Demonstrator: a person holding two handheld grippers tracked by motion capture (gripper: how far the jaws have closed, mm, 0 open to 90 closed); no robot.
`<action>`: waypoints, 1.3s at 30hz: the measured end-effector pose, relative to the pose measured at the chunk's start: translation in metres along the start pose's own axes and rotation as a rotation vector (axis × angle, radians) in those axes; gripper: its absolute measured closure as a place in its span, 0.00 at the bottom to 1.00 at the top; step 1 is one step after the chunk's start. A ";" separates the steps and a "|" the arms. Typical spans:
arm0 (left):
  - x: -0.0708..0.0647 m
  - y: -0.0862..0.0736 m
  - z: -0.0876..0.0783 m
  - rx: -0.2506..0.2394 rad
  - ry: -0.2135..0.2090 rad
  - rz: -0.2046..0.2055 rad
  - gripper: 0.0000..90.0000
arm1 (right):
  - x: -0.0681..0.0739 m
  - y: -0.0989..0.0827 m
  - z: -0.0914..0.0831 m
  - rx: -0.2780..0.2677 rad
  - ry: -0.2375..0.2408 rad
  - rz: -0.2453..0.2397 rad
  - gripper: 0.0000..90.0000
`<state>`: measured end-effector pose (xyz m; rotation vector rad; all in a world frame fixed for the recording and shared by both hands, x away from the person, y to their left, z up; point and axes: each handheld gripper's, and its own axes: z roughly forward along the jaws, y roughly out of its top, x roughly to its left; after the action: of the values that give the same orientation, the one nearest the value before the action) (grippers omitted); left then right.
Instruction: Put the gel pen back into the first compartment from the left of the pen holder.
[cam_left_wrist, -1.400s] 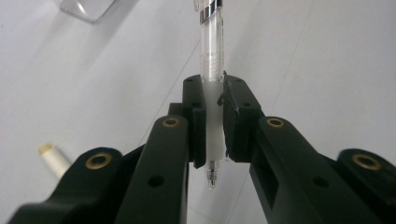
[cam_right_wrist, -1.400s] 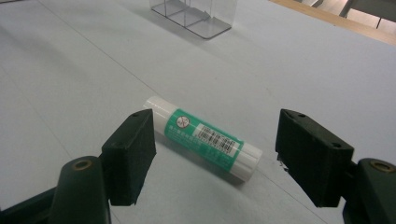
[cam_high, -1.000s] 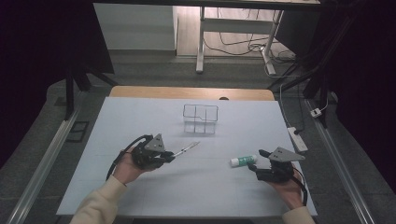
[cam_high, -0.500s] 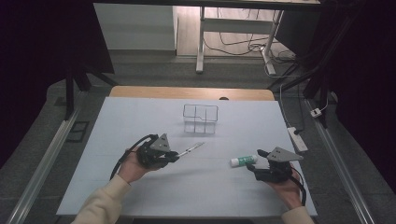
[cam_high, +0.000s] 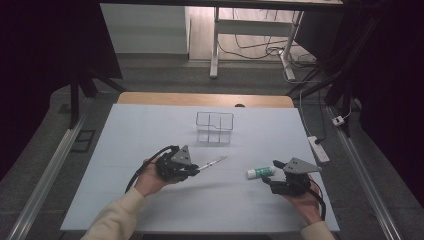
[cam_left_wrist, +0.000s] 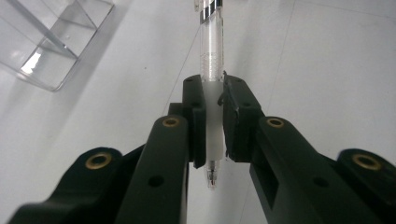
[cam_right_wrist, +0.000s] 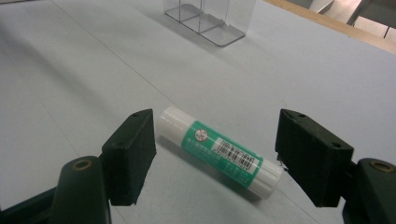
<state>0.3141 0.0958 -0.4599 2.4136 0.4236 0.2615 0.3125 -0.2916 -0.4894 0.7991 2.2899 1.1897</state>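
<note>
A pale blue-white sheet covers the worktop (cam_high: 150, 200), with a strip of bare wood showing along its far edge. Beyond it the room is dim: grey floor, the legs of another white desk (cam_high: 215, 45) with loose cables under it, and a power strip (cam_high: 318, 149) on the floor to the right of the worktop. Dark hangings close off both sides.

Near the far middle of the sheet stands a clear plastic organizer (cam_high: 215, 127), divided into compartments (how many is hard to count through the see-through walls). In the left gripper view just one corner of it (cam_left_wrist: 46, 42) enters at the upper left; in the right gripper view its top (cam_right_wrist: 210, 18) is cut off by the frame.

The left claw (cam_high: 196, 170) is pressed together on a clear pen (cam_high: 212, 162), pinching it near its tip end. From above, the pen is a thin bright line pointing toward the organizer but well apart from it. The left gripper view shows what the high view cannot: the pads clamp the pen's milky grip section (cam_left_wrist: 214, 121), with the tip poking out below and the barrel running up out of frame.

The right claw (cam_high: 274, 176) is spread wide. A glue stick (cam_high: 260, 172) with a green label lies on the sheet just in front of it. In the right gripper view the glue stick (cam_right_wrist: 219, 151) lies crosswise between the two pads, touching neither; its barcode shows but the print is too small to read.
</note>
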 end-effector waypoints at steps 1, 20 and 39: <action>0.000 0.001 0.001 -0.001 -0.002 0.001 0.89 | 0.000 0.000 0.000 -0.001 0.003 0.001 0.31; -0.003 0.012 0.017 0.017 -0.027 0.026 0.89 | 0.016 0.017 0.006 -0.007 0.032 -0.062 0.31; -0.003 0.016 0.026 0.038 -0.040 0.034 0.89 | 0.029 0.041 0.023 0.006 0.080 -0.112 0.31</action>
<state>0.3226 0.0677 -0.4700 2.4610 0.3738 0.2219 0.3171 -0.2401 -0.4703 0.6266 2.3702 1.1848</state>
